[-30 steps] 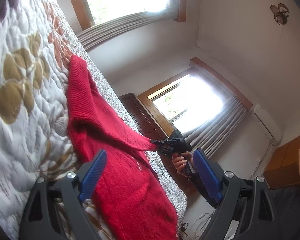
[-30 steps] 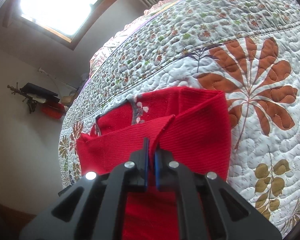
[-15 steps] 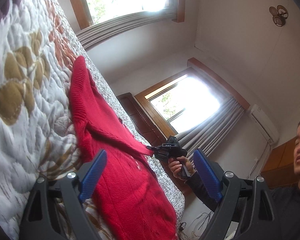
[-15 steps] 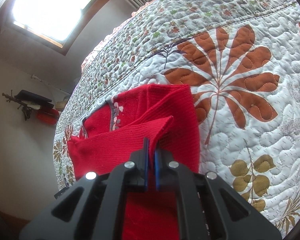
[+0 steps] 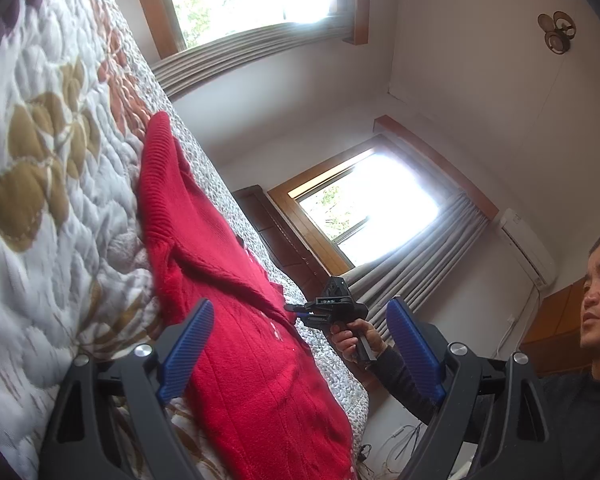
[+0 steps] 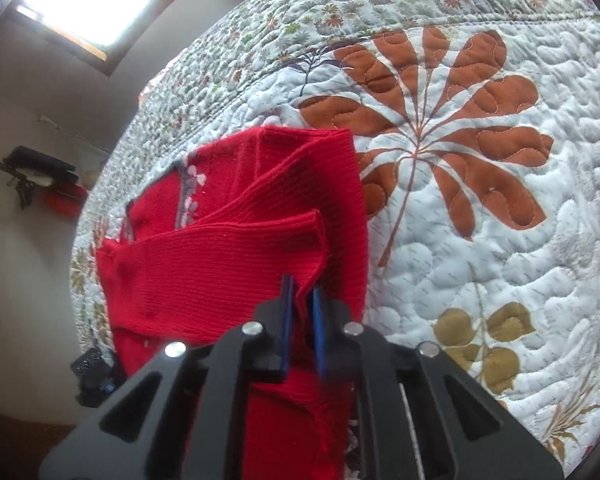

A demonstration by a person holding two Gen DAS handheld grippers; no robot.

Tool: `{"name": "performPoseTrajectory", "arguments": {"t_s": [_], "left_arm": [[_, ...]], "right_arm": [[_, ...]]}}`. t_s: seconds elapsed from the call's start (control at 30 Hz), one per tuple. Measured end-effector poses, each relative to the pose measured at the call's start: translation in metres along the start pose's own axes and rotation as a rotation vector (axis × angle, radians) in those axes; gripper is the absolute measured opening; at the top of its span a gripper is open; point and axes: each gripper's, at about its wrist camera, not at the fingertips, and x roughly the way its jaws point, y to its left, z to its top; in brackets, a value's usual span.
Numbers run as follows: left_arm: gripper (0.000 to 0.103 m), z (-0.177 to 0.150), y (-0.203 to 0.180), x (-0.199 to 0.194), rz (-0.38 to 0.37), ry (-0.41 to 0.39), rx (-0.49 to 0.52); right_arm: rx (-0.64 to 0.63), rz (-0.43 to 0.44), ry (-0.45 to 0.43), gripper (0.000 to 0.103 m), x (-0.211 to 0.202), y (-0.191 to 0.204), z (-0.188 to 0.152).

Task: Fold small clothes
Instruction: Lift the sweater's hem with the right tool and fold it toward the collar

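Since a second ago, the sleeve cuff has been carried further across the red sweater (image 6: 236,248), which is spread on the quilted bedspread (image 6: 480,208). Cuff fabric is pinched between the nearly closed fingers of the right gripper (image 6: 300,304). The left gripper (image 5: 300,344) is held above the sweater's hem, fingers wide apart, empty. Bare quilt is seen right of the sweater's folded edge.

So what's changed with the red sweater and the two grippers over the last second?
The right gripper, clamped on the sleeve cuff, has carried it further across the red sweater, so the sleeve now lies lower over the body. Its fingers look slightly less tightly closed, fabric between them. The left gripper stays open, holding nothing, and the sweater's body stays on the quilt.
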Motion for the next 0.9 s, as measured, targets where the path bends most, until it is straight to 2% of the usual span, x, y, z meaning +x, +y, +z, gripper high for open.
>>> {"name": "performPoseTrajectory", "arguments": {"t_s": [0.07, 0.1, 0.13, 0.17, 0.23, 0.27, 0.37, 0.47, 0.5, 0.63, 0.77, 0.8, 0.87, 0.9], "left_arm": [[0.088, 0.000, 0.000, 0.000, 0.003, 0.001, 0.003], [0.088, 0.000, 0.000, 0.000, 0.004, 0.002, 0.006], [0.088, 0.000, 0.000, 0.001, 0.005, 0.003, 0.008], [0.088, 0.000, 0.000, 0.001, 0.006, 0.004, 0.009], [0.088, 0.000, 0.000, 0.001, 0.005, 0.004, 0.012], [0.088, 0.000, 0.000, 0.001, 0.004, 0.003, 0.013], [0.088, -0.001, -0.001, 0.002, 0.002, 0.005, 0.014], [0.088, -0.001, -0.002, 0.002, -0.001, 0.004, 0.012], [0.088, -0.001, -0.002, 0.003, -0.001, 0.005, 0.012], [0.088, -0.002, -0.002, 0.003, -0.005, 0.003, 0.016], [0.088, -0.004, 0.000, 0.003, -0.013, 0.000, 0.019], [0.088, -0.004, 0.000, 0.003, -0.014, 0.000, 0.020], [0.088, -0.004, 0.000, 0.003, -0.015, -0.001, 0.020], [0.088, -0.004, 0.000, 0.003, -0.015, 0.000, 0.020]], "right_arm": [[-0.110, -0.113, -0.109, 0.018, -0.020, 0.020, 0.005], [-0.159, -0.136, -0.165, 0.038, -0.033, 0.034, 0.009], [-0.200, -0.085, -0.192, 0.054, -0.038, 0.047, 0.016], [-0.249, -0.004, -0.162, 0.055, -0.034, 0.064, 0.025], [-0.377, 0.089, -0.049, 0.055, -0.004, 0.114, 0.044], [-0.443, 0.099, -0.004, 0.055, 0.016, 0.141, 0.051], [-0.623, 0.103, 0.100, 0.045, 0.085, 0.212, 0.077], [-0.710, 0.158, 0.165, 0.043, 0.135, 0.261, 0.099], [-0.734, 0.171, 0.200, 0.042, 0.147, 0.271, 0.104], [-0.823, 0.125, 0.300, 0.043, 0.183, 0.288, 0.107], [-0.852, 0.177, 0.364, 0.043, 0.187, 0.287, 0.101], [-0.866, 0.162, 0.370, 0.039, 0.188, 0.286, 0.099], [-0.885, 0.132, 0.382, 0.026, 0.191, 0.285, 0.096], [-0.899, 0.120, 0.366, 0.010, 0.189, 0.286, 0.096]]}}
